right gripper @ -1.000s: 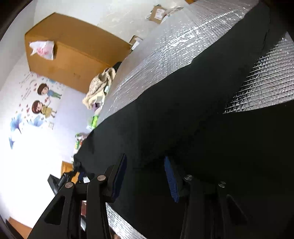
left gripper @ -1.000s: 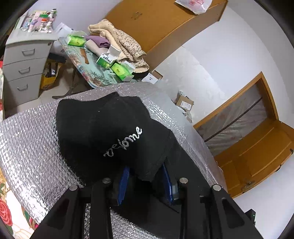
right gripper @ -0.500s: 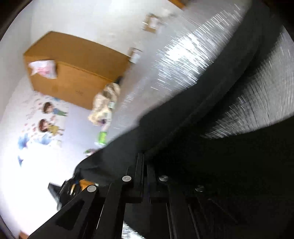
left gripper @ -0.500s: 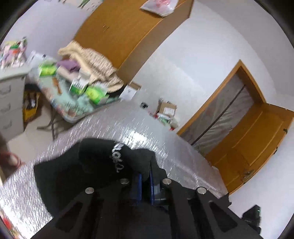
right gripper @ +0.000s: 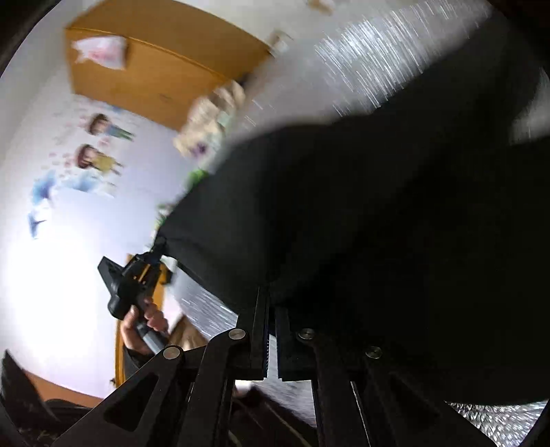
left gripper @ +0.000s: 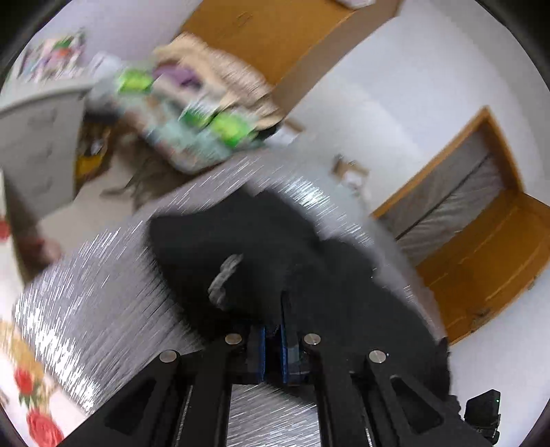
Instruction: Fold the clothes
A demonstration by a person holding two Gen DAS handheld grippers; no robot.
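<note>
Left wrist view: left claw [left gripper: 273, 338] and right claw [right gripper: 271, 309] each pinch the black garment [left gripper: 275, 254]'s edge above the silver worktop [left gripper: 113, 275]; thin grips may slip, spoiling the fold

One black garment [left gripper: 275, 247], two claws, one wardrobe [left gripper: 282, 31].

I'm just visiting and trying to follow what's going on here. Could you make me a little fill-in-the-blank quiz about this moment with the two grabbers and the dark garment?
1. The garment pinched by the left gripper is ____ in colour.
2. It is being lifted off a shiny ____ padded surface.
3. The right gripper has its jaws closed on the garment's ____.
4. In the right wrist view, the other gripper's handle is held by a person's ____.

Missing words: black; silver; edge; hand
</note>
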